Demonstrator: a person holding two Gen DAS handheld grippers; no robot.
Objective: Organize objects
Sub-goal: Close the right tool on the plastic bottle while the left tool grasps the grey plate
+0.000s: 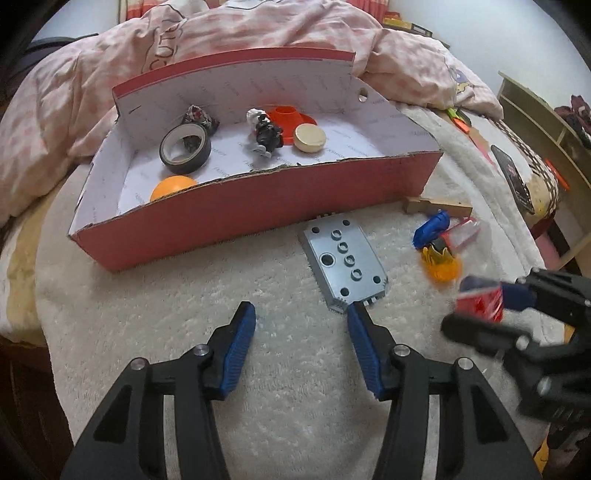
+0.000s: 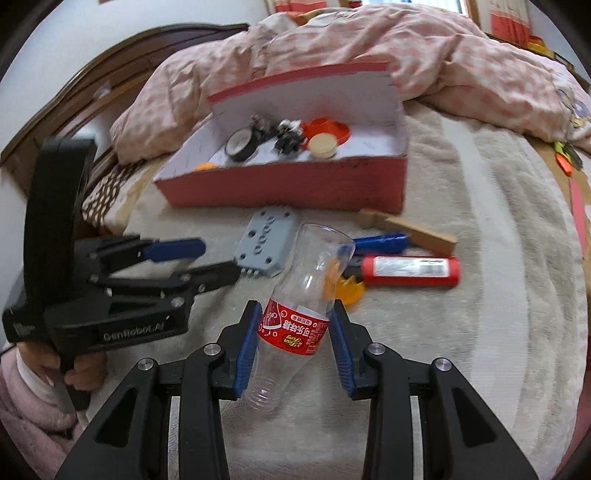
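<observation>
Right gripper (image 2: 293, 332) clamping bottle (image 2: 295, 325), red box (image 2: 288, 184) beyond

I am working in a home bedroom. A bed (image 2: 480, 206) fills both views, covered by a cream fleece blanket (image 1: 229, 295). A crumpled pink checked quilt (image 1: 258, 33) lies at its far end. A dark wooden bed frame (image 2: 74, 99) runs along the left side. Curtains (image 2: 509, 22) hang at a window behind. A low wooden shelf unit (image 1: 543, 122) stands beside the bed.
</observation>
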